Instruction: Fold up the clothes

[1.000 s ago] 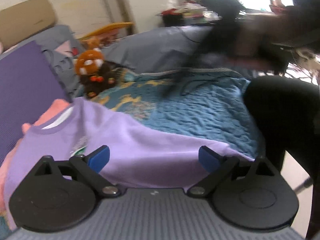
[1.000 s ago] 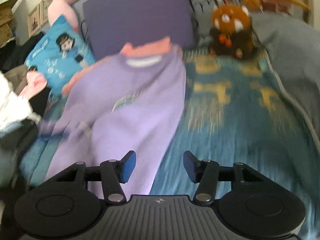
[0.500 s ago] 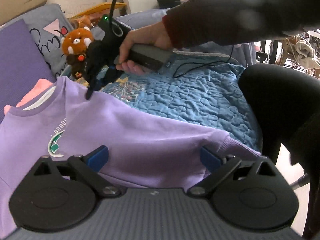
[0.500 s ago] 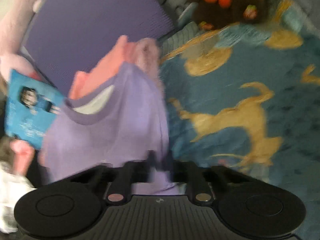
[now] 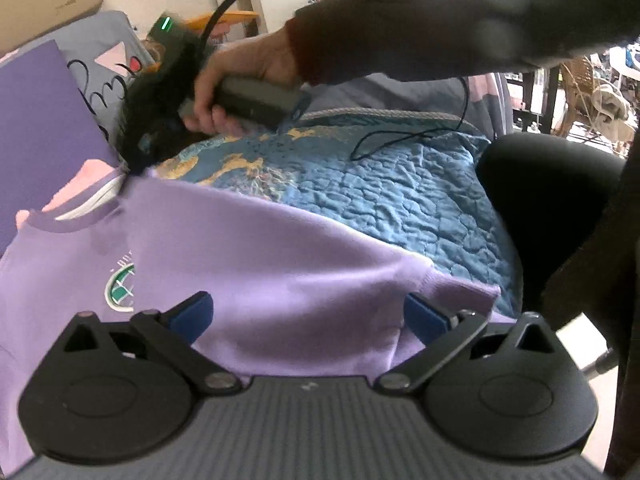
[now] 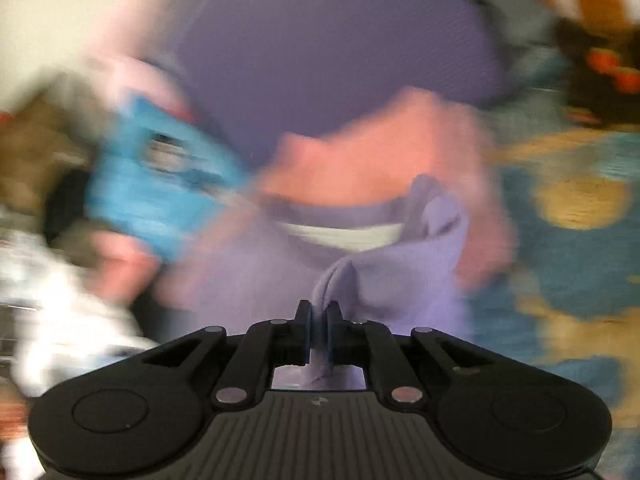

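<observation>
A lilac sweatshirt (image 5: 256, 256) with a green chest logo lies spread on the blue quilt (image 5: 392, 196), collar towards the pillows. My left gripper (image 5: 308, 316) is wide open and empty, hovering over the sweatshirt's hem. My right gripper (image 6: 319, 322) is shut on a pinch of the sweatshirt's shoulder fabric (image 6: 400, 264) near the collar; in the left wrist view it shows as a dark blurred shape (image 5: 160, 112) at the collar, held by a hand. A pink garment (image 6: 372, 160) lies under the collar.
A purple pillow (image 5: 44, 112) and a grey pillow (image 5: 108, 60) stand at the bed's head. A blue printed cushion (image 6: 160, 188) lies at the left. A brown plush toy (image 6: 592, 48) sits at the right. The person's dark legs (image 5: 552, 216) stand at the bed's right edge.
My right gripper has closed on the sweatshirt's shoulder by the collar and is moving fast, blurring its view. My left gripper stays open over the hem.
</observation>
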Motion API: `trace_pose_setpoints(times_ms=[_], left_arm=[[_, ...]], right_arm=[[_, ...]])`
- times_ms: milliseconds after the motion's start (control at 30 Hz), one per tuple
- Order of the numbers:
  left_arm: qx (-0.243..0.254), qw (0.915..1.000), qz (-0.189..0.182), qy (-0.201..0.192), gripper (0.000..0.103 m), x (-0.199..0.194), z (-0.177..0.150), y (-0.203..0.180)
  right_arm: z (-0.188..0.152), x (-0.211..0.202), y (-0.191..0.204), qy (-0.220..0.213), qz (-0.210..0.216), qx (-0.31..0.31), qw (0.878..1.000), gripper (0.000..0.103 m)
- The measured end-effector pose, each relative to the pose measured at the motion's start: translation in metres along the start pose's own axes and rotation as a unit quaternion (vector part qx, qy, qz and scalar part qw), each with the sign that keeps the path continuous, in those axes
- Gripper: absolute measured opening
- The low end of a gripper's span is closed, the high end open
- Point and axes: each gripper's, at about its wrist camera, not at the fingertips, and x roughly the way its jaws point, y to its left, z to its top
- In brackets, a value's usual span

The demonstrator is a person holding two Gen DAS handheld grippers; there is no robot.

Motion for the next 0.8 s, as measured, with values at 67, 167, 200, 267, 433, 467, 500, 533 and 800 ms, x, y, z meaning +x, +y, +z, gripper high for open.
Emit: trace_pose_setpoints(times_ms=[67,167,200,267,433,467,500,533,800], left_arm=[[0.008,1.0000,-0.003,0.004,0.102,0.001,0.000,-0.002],[0.015,0.9997,-0.016,0.007,0.102,0.005,-0.001,-0.006],[0.016,0.9997,-0.019,0.008,0.102,0.006,-0.002,-0.007],[0.015,0.9996,-0.017,0.015,0.102,0.010,-0.004,-0.009],[0.007,0.9998,-0.009,0.014,0.102,0.009,-0.005,-0.009],[0.007,0.9999,-0.004,0.014,0.102,0.007,-0.005,-0.009],[0.008,0.9999,0.000,0.015,0.102,0.004,-0.005,-0.010],[0.010,0.9998,0.004,0.014,0.102,0.001,-0.005,-0.010],[0.024,0.9990,0.032,0.018,0.103,-0.034,-0.009,-0.007]], right_arm=[[-0.004,0.016,-0.012,0.021,-0.070,-0.001,0.997,0.007],[-0.008,0.022,-0.023,0.022,-0.084,0.024,0.996,0.008],[-0.009,0.022,-0.026,0.020,-0.079,0.035,0.996,0.008],[-0.011,0.018,-0.027,0.014,-0.077,0.044,0.996,0.009],[-0.023,-0.032,-0.005,-0.053,-0.098,0.012,0.994,0.022],[-0.030,-0.042,0.002,-0.066,-0.108,-0.004,0.992,0.024],[-0.039,-0.053,0.009,-0.071,-0.119,-0.019,0.990,0.025],[-0.048,-0.060,0.014,-0.066,-0.125,-0.029,0.990,0.025],[-0.159,-0.108,0.070,0.032,-0.080,-0.127,0.988,0.034]])
